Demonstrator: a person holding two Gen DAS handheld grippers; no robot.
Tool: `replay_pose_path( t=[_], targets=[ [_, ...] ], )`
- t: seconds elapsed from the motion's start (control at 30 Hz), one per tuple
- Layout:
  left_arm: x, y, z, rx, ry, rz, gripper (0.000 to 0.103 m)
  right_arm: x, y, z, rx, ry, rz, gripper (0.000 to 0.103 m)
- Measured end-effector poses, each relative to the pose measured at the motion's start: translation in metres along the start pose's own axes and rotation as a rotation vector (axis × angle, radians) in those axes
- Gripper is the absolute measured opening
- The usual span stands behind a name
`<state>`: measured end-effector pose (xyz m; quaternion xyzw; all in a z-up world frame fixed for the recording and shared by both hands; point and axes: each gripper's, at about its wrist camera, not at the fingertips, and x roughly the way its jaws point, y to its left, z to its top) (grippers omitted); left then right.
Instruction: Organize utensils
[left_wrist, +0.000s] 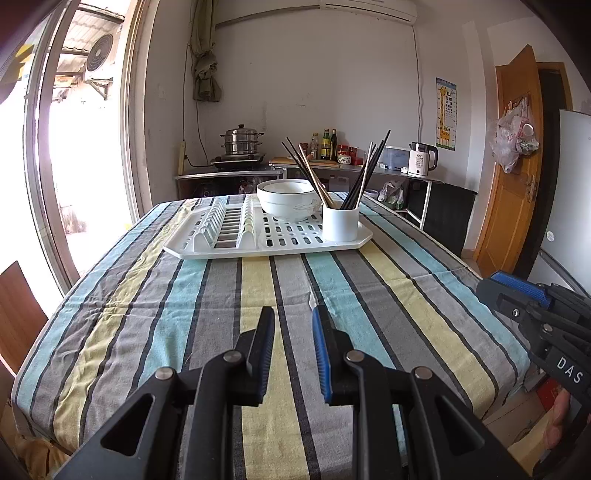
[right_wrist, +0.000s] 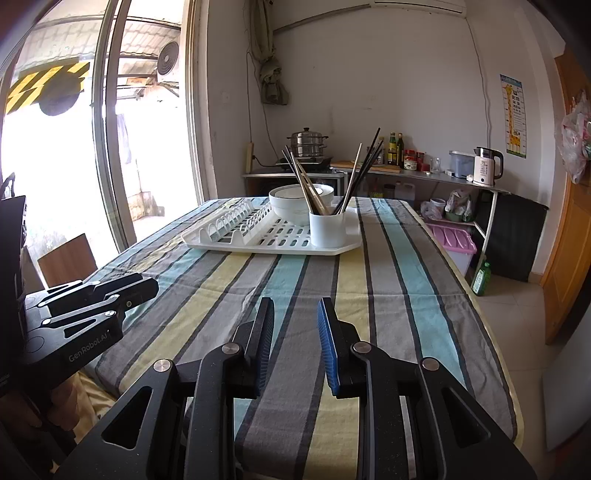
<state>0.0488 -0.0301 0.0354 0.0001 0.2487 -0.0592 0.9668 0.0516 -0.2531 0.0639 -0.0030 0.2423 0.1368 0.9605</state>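
Chopsticks (left_wrist: 354, 173) stand bundled in a white utensil cup (left_wrist: 340, 223), dark ones and a few pale wooden ones, fanning out to both sides above its rim. The cup sits at the near right corner of a white slotted drying rack (left_wrist: 221, 249), well ahead of both pairs of jaws and a little right of the left gripper's line. Just behind the cup, stacked white bowls (left_wrist: 287, 201) rest on the rack's flat part; the ribbed plate slots (left_wrist: 221, 221) take up the rack's left half, ahead and left of the jaws. The rack lies on a striped tablecloth (left_wrist: 258, 295) in grey, yellow and pale blue.

The left gripper (left_wrist: 293, 321) hangs low over the near end of the cloth, its jaws narrowly parted with nothing between them, only cloth showing in the gap. The right gripper (right_wrist: 295, 314) does the same, jaws a narrow gap apart and holding nothing; in its own view the rack lies straight ahead, well apart. Each gripper shows in the other's view, off to the side and level with it.

Beyond the far table edge, past the rack, stand a steel steamer pot (left_wrist: 242, 140), bottles (left_wrist: 328, 144) and a white kettle (left_wrist: 421, 158) on a counter
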Motion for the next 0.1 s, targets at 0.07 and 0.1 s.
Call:
replay_pose_path(
  t=[0.07,0.1],
  targets=[
    [-0.0008,0.0010,0.0000,-0.001,-0.006,0.002,0.022,-0.0008,0.0001,0.0004,-0.001,-0.003,-0.002,0.025],
    [-0.0010,0.0015,0.0004,-0.002,-0.007,0.002,0.022,-0.0007,-0.0004,0.0005,-0.001,-0.003,-0.003,0.025]
  ],
)
